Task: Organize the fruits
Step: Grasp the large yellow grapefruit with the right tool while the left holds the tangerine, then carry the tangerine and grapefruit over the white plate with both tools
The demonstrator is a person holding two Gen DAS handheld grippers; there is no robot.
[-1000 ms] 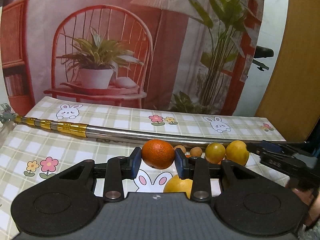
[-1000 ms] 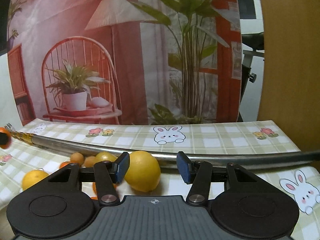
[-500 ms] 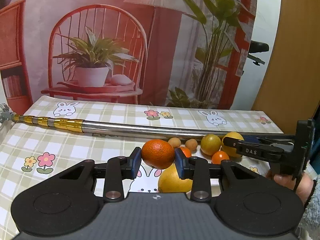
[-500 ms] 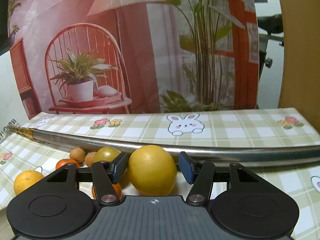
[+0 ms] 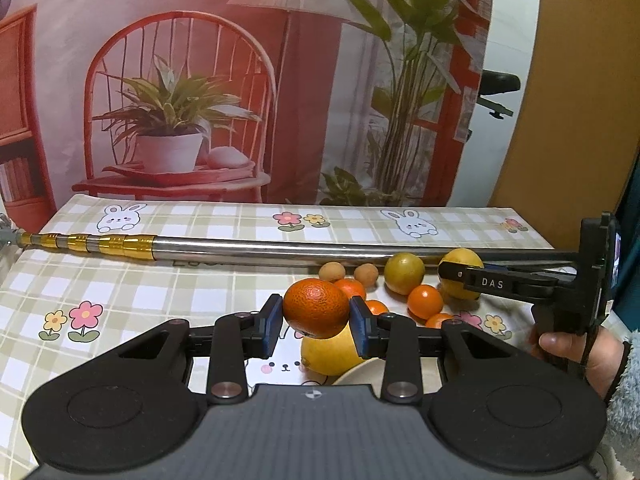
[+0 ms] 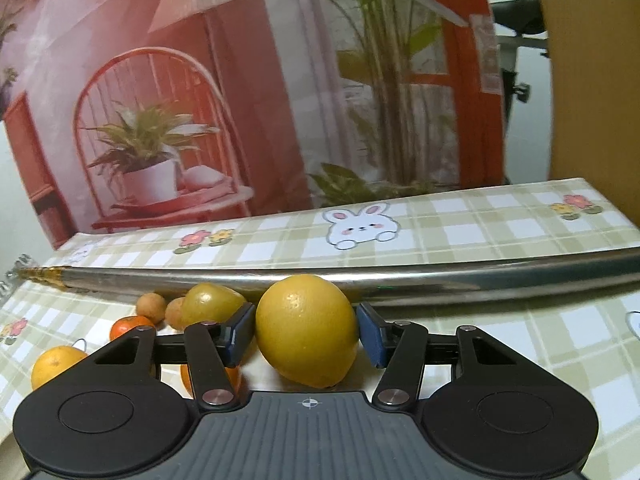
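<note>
**Both claws on fruit, table mid-sort**

Leftmost, a telescopic pole (image 5: 248, 249) lies across the checked tablecloth (image 5: 120, 292), gold-banded at its left end. Left gripper (image 5: 316, 322): blue pads pinching an orange (image 5: 316, 307), held clear above a yellow fruit (image 5: 328, 354) and a pale rim below. Loose pile just behind: two small brown fruits (image 5: 332, 271), small tangerines (image 5: 426, 301), a greenish fruit (image 5: 404, 273). Right gripper (image 6: 306, 330): pads against both sides of a large lemon (image 6: 306, 330) resting on the cloth, just before the pole. Far right, a hand (image 5: 576, 354) grips its handle.
</note>
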